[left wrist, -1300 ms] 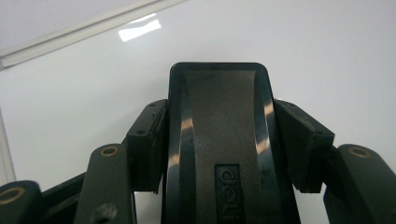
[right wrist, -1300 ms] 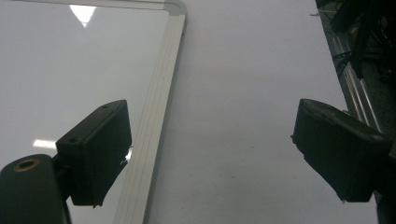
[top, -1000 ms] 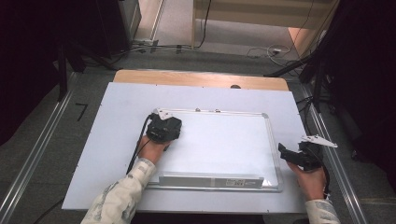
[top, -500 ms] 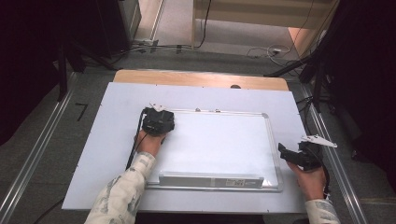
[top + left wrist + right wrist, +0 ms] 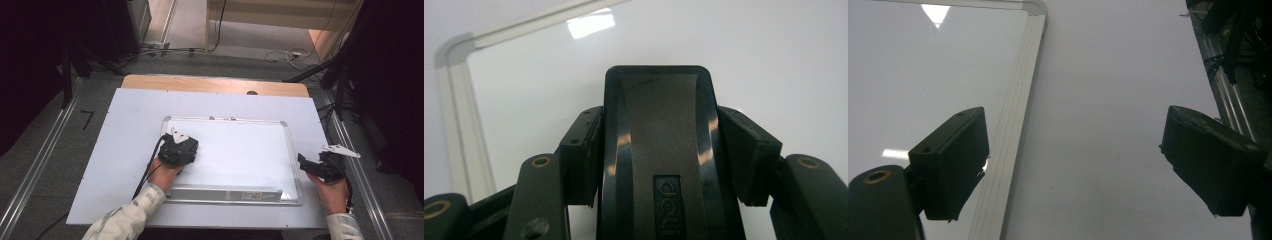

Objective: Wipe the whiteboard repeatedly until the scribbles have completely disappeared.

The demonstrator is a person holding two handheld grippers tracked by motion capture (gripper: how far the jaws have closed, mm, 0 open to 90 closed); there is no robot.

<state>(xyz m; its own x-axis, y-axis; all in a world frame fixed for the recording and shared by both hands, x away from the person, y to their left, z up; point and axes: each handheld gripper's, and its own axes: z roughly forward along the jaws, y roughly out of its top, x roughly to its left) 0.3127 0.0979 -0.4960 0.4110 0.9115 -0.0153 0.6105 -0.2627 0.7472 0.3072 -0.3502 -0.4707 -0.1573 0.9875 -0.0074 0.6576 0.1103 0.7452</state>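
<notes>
Two hand-held grippers are at work: the left hand-held gripper [image 5: 179, 148] clamps a black eraser [image 5: 659, 145] flat on the whiteboard [image 5: 240, 150] near its left edge, long axis pointing away toward the far frame, while the right hand-held gripper [image 5: 320, 166] stands open beside the board's right edge.

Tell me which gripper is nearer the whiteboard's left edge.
Left. The left gripper, shut on a black eraser, sits on the whiteboard close to its left frame. The right gripper hangs open past the board's right edge.
</notes>
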